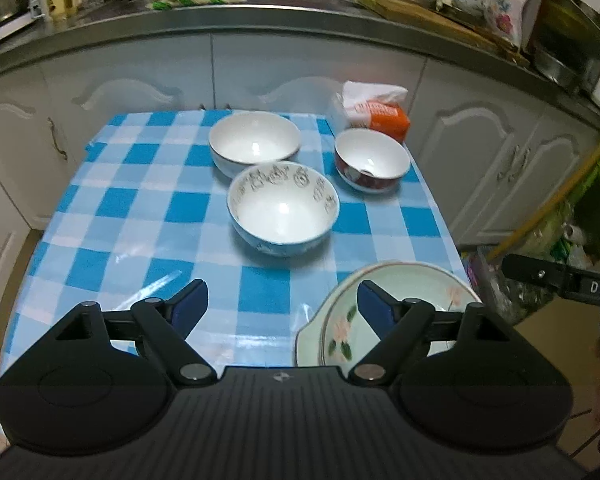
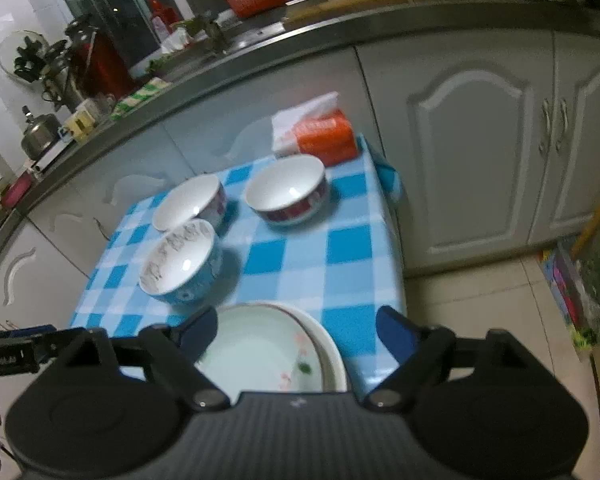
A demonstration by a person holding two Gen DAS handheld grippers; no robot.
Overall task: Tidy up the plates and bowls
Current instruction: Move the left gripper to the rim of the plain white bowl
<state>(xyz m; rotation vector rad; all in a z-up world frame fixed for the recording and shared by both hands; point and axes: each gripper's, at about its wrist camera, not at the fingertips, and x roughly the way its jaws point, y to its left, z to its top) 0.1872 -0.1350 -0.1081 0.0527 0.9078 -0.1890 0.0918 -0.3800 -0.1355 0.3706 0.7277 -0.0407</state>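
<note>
Glossy glazed ceramic bowls (image 1: 283, 210) sit on a shiny plastic checked tablecloth (image 1: 140, 216) below a brushed-metal countertop (image 1: 180, 20).

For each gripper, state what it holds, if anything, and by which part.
Nothing is held. The left gripper and the right gripper both stand open above the stacked flowered plates, with no pad touching a rim. The three bowls sit untouched on the tablecloth.

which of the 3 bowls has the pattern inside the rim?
The blue-outside bowl, nearest the grippers. The white bowl behind it and the red-outside bowl by the tissue pack are plain white inside.
</note>
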